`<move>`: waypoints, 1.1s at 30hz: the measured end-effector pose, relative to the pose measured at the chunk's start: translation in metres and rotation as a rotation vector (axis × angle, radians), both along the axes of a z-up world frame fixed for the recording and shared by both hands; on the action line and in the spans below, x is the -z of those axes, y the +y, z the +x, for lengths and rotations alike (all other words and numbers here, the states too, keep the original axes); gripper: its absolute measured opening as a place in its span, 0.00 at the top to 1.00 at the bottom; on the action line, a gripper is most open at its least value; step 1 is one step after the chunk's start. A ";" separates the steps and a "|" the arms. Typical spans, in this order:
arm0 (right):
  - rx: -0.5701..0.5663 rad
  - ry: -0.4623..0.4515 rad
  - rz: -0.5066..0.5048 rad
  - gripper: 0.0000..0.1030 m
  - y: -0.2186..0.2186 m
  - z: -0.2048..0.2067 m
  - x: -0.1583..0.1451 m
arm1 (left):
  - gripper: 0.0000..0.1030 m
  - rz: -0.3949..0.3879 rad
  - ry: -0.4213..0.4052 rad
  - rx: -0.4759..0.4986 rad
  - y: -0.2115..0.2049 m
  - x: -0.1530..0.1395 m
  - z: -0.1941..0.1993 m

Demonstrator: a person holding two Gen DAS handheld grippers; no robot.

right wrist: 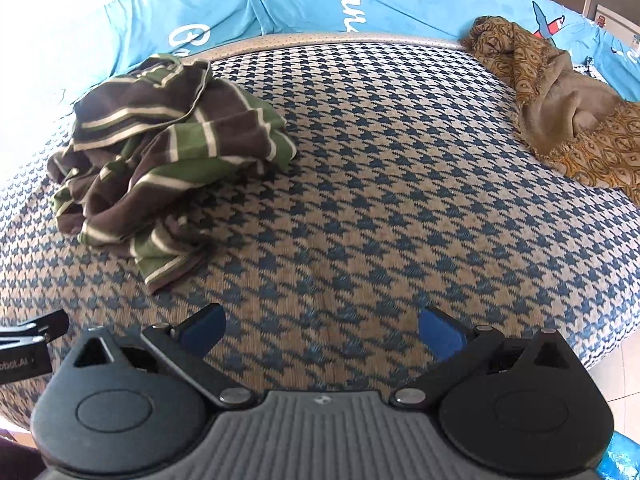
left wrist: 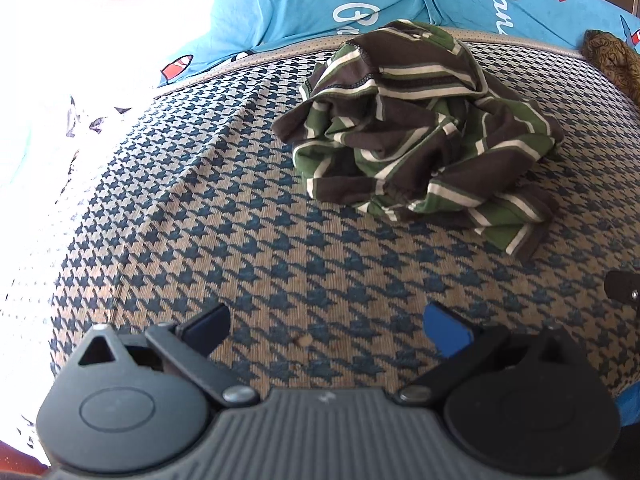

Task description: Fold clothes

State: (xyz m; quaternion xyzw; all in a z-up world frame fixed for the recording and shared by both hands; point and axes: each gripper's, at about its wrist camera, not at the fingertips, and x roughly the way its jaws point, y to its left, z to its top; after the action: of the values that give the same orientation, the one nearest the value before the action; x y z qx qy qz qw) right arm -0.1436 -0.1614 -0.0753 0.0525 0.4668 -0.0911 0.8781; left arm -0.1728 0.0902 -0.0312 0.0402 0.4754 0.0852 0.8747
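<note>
Shirt (left wrist: 420, 128): crumpled heap on the bed (left wrist: 240, 216), ahead-right of my left gripper (left wrist: 326, 330), ahead-left of my right gripper (right wrist: 322, 330).
Nearer: I can't tell.
Fingers: both pairs wide apart, empty.

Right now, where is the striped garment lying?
The crumpled striped garment lies on the houndstooth cushion, upper left in the right wrist view, near the blue backrest cover and well left of the brown scarf.

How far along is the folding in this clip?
Nothing looks folded yet. The striped shirt lies crumpled on the houndstooth cushion, and a brown scarf sits bunched at its far edge. The left gripper and right gripper are open and empty, short of the shirt. All folding remains.
</note>
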 end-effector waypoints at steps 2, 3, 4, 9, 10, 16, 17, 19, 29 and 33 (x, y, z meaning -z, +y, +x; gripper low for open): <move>-0.013 0.001 0.012 0.00 0.008 -0.011 0.002 | 0.00 -0.010 0.009 -0.011 0.001 0.003 -0.007; -0.020 0.002 0.018 0.00 0.012 -0.016 0.004 | 0.00 -0.009 0.012 -0.013 0.002 0.004 -0.011; -0.026 0.003 0.025 0.00 0.016 -0.022 0.005 | 0.00 -0.006 0.014 -0.014 0.002 0.005 -0.016; -0.046 -0.027 0.045 0.00 0.025 -0.033 0.004 | 0.00 -0.029 0.017 -0.024 0.004 0.007 -0.036; -0.049 -0.033 0.038 0.00 0.027 -0.034 0.003 | 0.00 -0.034 0.019 -0.028 0.006 0.008 -0.041; -0.060 -0.083 0.052 0.00 0.028 -0.040 -0.006 | 0.00 -0.056 0.021 -0.074 0.013 0.004 -0.084; -0.054 -0.094 0.053 0.00 0.027 -0.040 -0.007 | 0.00 -0.062 0.022 -0.083 0.014 0.002 -0.092; -0.043 -0.113 0.055 0.00 0.026 -0.041 -0.009 | 0.00 -0.074 0.026 -0.103 0.014 0.001 -0.102; -0.022 -0.063 0.042 0.00 0.026 -0.038 -0.008 | 0.00 -0.081 0.020 -0.175 -0.005 -0.014 -0.169; -0.022 -0.056 0.062 0.00 0.025 -0.039 -0.008 | 0.00 -0.079 0.020 -0.144 0.013 -0.026 -0.179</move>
State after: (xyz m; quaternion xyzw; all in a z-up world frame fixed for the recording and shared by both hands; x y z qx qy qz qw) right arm -0.1821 -0.1363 -0.0675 0.0773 0.4452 -0.0652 0.8897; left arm -0.3514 0.1035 -0.0052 -0.0278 0.4885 0.1288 0.8625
